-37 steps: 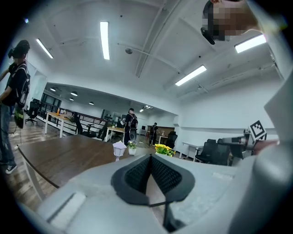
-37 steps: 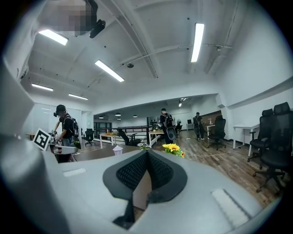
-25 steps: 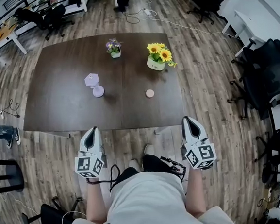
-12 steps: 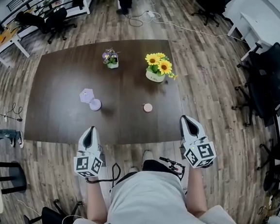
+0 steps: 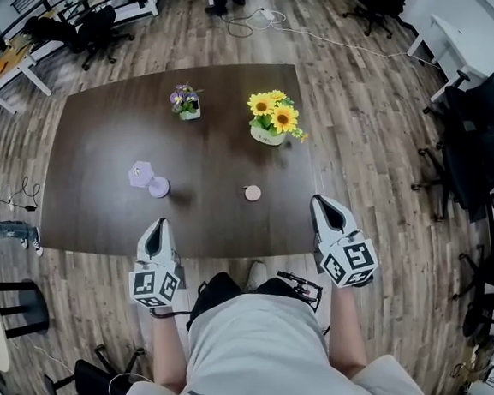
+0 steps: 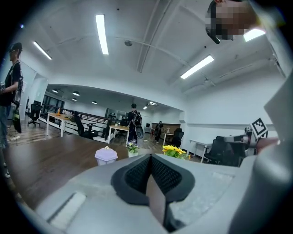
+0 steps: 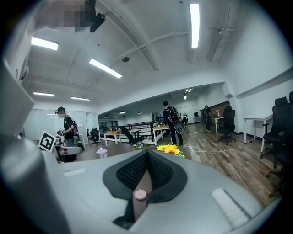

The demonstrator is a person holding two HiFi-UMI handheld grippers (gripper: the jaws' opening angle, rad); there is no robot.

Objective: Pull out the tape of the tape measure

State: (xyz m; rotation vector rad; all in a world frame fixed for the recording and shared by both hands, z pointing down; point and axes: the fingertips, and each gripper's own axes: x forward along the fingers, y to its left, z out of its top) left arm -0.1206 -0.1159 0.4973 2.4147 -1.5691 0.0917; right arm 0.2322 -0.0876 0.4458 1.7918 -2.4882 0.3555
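Holds left gripper (image 5: 156, 230) and right gripper (image 5: 324, 207) at near edge of dark brown wooden table (image 5: 88, 146), jaws of each pressed together, nothing gripped. Finds small round pink tape measure (image 5: 253, 193) lying on table ahead between them, touched by neither, in front of white pot of yellow sunflowers (image 5: 271, 123).

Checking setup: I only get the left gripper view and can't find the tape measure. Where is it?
Observer: On the table, near its front edge. It's the small pink tape measure.
Operator: Closer to which gripper?
Observer: The right gripper. The left gripper is farther off.
Operator: Right holding anything?
Observer: No. Its jaws are shut with nothing between them, and the tape measure shows beyond them.
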